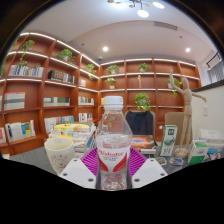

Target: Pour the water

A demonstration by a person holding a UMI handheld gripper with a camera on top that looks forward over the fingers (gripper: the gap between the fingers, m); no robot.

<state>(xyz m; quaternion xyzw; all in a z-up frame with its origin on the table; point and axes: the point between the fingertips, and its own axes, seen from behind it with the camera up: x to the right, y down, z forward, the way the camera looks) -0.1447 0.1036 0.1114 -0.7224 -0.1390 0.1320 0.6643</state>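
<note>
Bright ceiling lights point(143, 10) at 12 o'clock glare; strong fisheye bends shelves point(40, 75) at 9 o'clock; background soft.

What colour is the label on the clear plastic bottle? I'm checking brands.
Pink-red, on the clear plastic water bottle; gripper view shows it.

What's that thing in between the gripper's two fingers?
A clear plastic water bottle with a white cap and pink label stands between the gripper's fingers, the gripper view shows. Whether they press it is unclear.
</note>
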